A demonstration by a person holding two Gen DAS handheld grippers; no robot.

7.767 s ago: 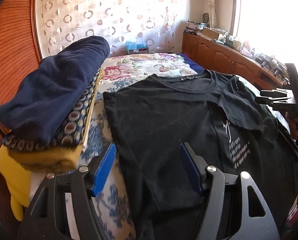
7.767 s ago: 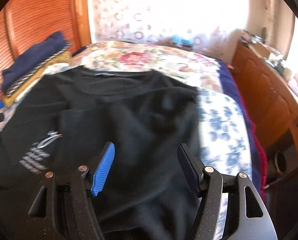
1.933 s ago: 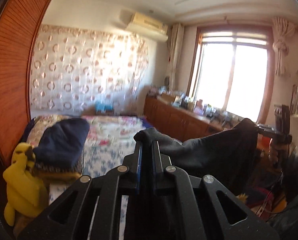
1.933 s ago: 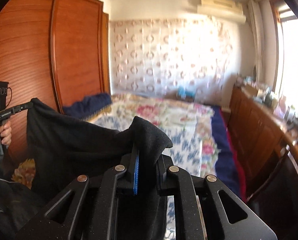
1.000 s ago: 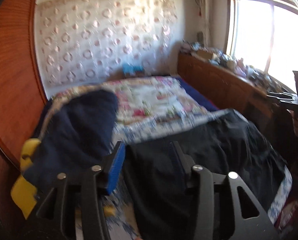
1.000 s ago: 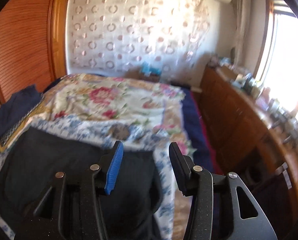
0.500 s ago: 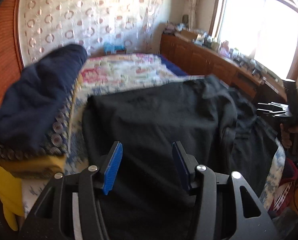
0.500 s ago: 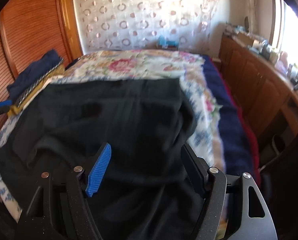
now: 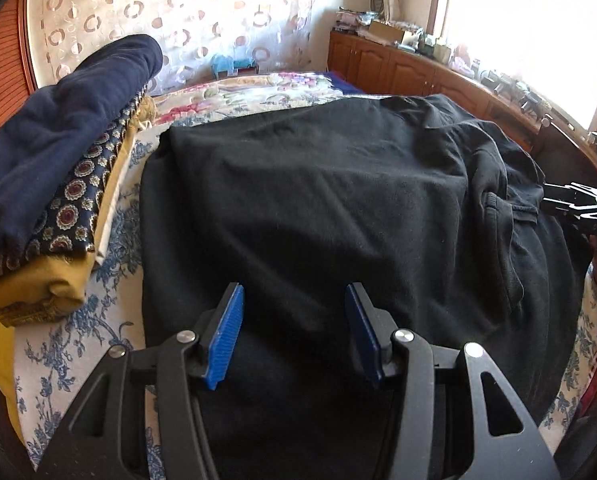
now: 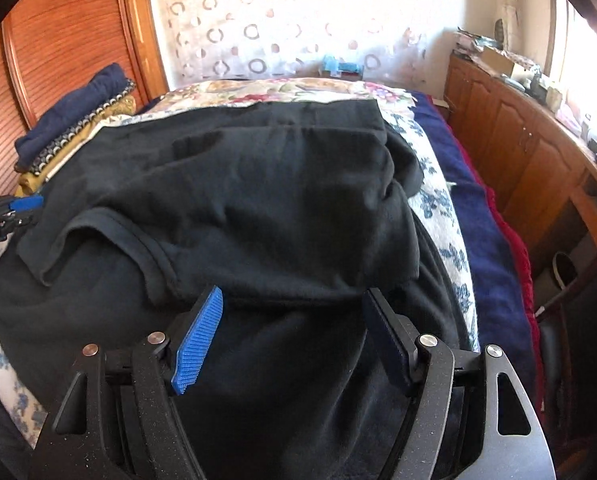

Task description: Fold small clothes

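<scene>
A: In your left wrist view, the black T-shirt (image 9: 318, 200) lies spread across the bed (image 9: 78, 340), beside the stack of folded clothes (image 9: 58, 168). Your left tool (image 9: 294, 332) hangs over it, pads apart, nothing between them.

B: And the right wrist view?

A: Your right tool (image 10: 294, 340) has just been opening; it stands wide over the shirt, gripping nothing. The sleeve (image 10: 102, 240) lies rumpled. The fabric looks soft, light and limp, so pinch a hem edge or corner.

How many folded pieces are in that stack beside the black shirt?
3 that show: a navy piece on top, a patterned one under it, a mustard one at the bottom. More may be hidden.
</scene>
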